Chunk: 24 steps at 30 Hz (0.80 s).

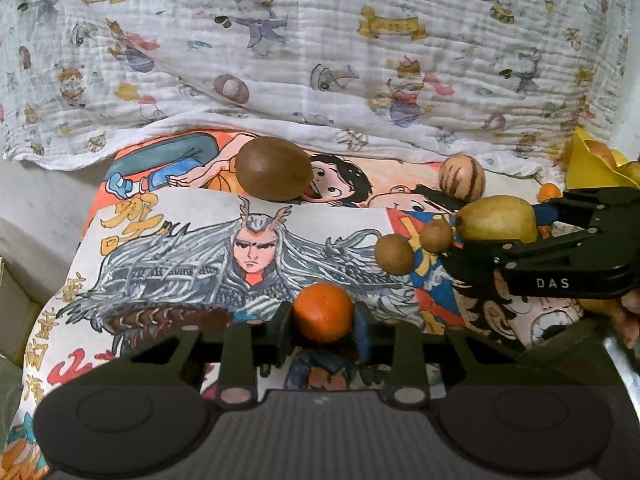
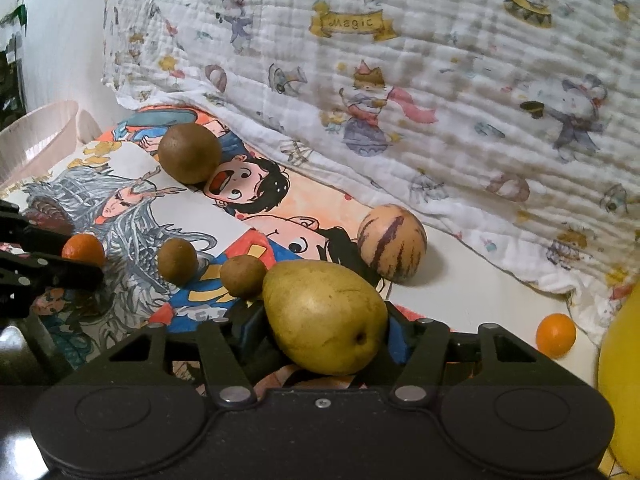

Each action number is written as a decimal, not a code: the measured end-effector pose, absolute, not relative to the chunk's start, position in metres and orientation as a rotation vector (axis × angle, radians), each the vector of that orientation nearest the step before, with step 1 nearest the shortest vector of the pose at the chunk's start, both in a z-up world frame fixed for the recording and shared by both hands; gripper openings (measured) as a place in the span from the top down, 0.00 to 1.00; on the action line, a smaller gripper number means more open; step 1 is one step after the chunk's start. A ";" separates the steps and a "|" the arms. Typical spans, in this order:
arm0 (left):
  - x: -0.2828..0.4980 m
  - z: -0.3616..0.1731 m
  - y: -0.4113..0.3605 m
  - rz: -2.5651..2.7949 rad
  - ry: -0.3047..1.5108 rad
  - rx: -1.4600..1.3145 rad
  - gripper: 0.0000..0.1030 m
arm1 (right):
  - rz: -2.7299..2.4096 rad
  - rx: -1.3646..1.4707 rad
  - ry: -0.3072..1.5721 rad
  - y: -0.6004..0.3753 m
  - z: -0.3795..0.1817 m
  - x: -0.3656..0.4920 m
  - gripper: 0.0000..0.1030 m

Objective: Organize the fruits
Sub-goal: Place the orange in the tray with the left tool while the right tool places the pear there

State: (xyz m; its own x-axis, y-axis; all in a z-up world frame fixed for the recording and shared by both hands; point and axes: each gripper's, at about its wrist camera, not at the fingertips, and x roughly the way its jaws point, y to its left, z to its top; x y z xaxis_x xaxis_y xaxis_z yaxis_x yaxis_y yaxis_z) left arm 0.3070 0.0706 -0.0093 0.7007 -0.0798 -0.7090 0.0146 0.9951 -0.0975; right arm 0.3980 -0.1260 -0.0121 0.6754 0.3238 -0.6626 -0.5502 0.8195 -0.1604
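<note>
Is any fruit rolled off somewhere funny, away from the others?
Yes. One small orange sits alone on the bare white surface far right, near the yellow bag, off the cartoon drawings where the other fruits lie. Nothing looks squashed or spilled.

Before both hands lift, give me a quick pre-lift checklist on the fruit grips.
1. Left tongs shut on small orange: ok.
2. Right tongs closed on pear: ok, pads touch both flanks.
3. Pear centred in the pads: cannot tell, it sits tilted.
4. Two small brown fruits clear of the pear: not ok, the nearer one sits right against it.
5. Pink basket in reach: cannot tell.
</note>
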 end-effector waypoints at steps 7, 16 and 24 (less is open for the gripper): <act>0.295 -0.001 0.066 -0.086 0.786 -0.105 0.66 | 0.525 -0.307 0.667 -0.133 -0.007 0.387 0.42; 0.267 0.016 0.062 -0.134 0.757 -0.126 0.66 | 0.579 -0.248 0.634 -0.143 0.019 0.349 0.42; 0.236 0.025 0.058 -0.167 0.752 -0.143 0.66 | 0.648 -0.187 0.637 -0.155 0.033 0.307 0.43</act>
State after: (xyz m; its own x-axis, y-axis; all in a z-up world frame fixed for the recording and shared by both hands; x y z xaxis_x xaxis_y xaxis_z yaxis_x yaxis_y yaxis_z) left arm 0.2363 0.0582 0.0253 0.7184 -0.2017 -0.6658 0.0996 0.9770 -0.1885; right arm 0.3069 -0.1548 0.0333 0.6158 0.5038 -0.6058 -0.6146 0.7883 0.0308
